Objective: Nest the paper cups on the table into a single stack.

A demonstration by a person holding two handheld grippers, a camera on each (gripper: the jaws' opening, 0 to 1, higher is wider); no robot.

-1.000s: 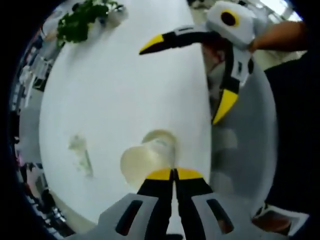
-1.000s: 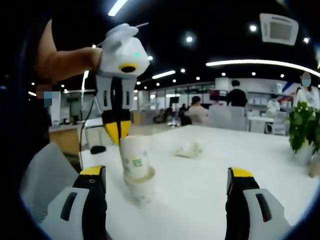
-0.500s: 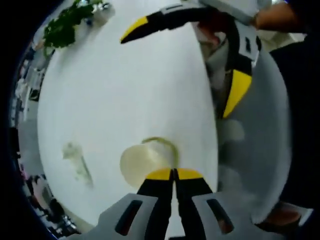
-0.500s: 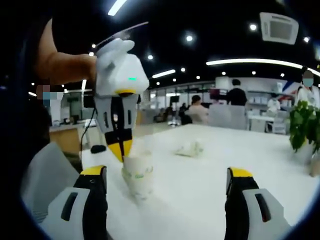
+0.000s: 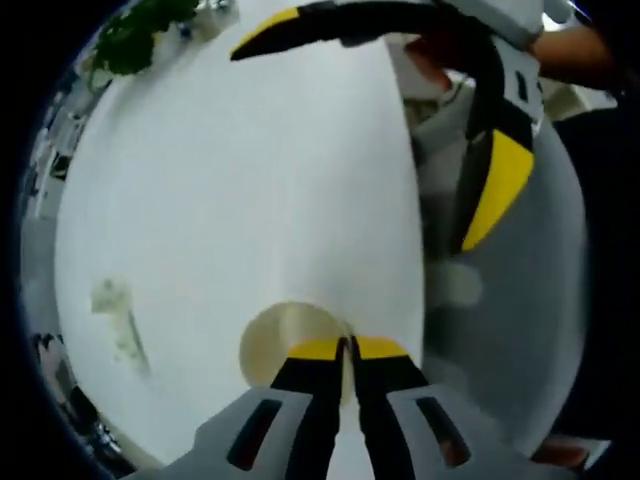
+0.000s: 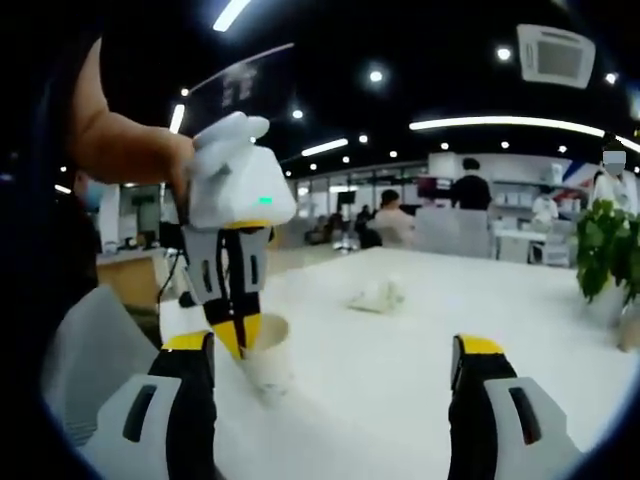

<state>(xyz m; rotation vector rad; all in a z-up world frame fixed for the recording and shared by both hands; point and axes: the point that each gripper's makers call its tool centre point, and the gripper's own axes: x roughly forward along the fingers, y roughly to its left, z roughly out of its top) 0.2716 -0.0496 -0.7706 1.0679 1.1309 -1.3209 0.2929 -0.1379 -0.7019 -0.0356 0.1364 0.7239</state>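
A stack of white paper cups (image 6: pixel 266 362) with green print stands near the white table's (image 6: pixel 420 330) corner. From above, its open mouth (image 5: pixel 283 343) shows as a pale circle. My left gripper (image 5: pixel 345 350) is shut on the rim of the top cup, which sits deep inside the one below. From the other side, the left gripper (image 6: pixel 238 338) points straight down onto that rim. My right gripper (image 6: pixel 333 345) is wide open, a little short of the stack, with nothing between its fingers. The right gripper (image 5: pixel 375 110) also hangs spread above the table.
A crumpled white scrap (image 6: pixel 378 293) lies mid-table, also seen as the scrap (image 5: pixel 115 320) to the left. A potted plant (image 6: pixel 605 255) stands at the far right edge. A grey chair (image 6: pixel 90 340) sits beside the table corner. People sit and stand in the background.
The left gripper has come down with the top cup, which has slid from standing tall out of the lower cup to sitting deep inside it. The right gripper stays open in place.
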